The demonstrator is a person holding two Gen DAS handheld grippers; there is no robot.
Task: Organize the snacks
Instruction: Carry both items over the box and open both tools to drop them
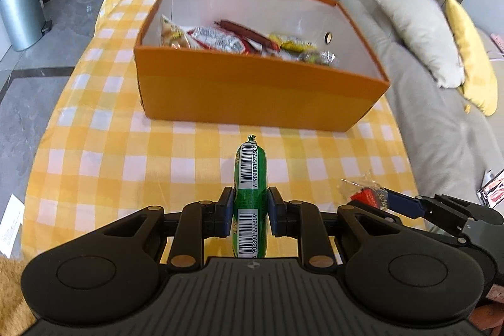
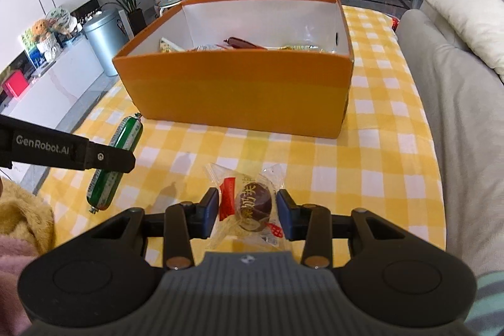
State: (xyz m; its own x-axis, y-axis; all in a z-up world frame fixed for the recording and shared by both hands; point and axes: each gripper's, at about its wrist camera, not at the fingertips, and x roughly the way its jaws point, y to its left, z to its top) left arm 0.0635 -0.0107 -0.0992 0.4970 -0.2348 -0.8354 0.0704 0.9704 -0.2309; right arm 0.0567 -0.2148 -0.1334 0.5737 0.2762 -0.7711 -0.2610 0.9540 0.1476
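Bright daylight, glossy floor glare, fisheye-warped edges

The cloth point(image 1: 126, 128) is a yellow and white check. The box point(image 1: 252, 90) is orange outside, white inside. The sausage point(image 1: 250, 178) wears green wrap with white barcode labels. The candy point(image 2: 252, 203) is dark brown in clear wrap with a red stripe. Both grippers are black with blue pads point(image 1: 228, 210). The bin point(image 1: 19, 11) is silver-grey. The sofa point(image 1: 441, 131) is grey, with 1 cream cushion point(image 1: 419, 33) and 1 yellow one point(image 1: 472, 59).
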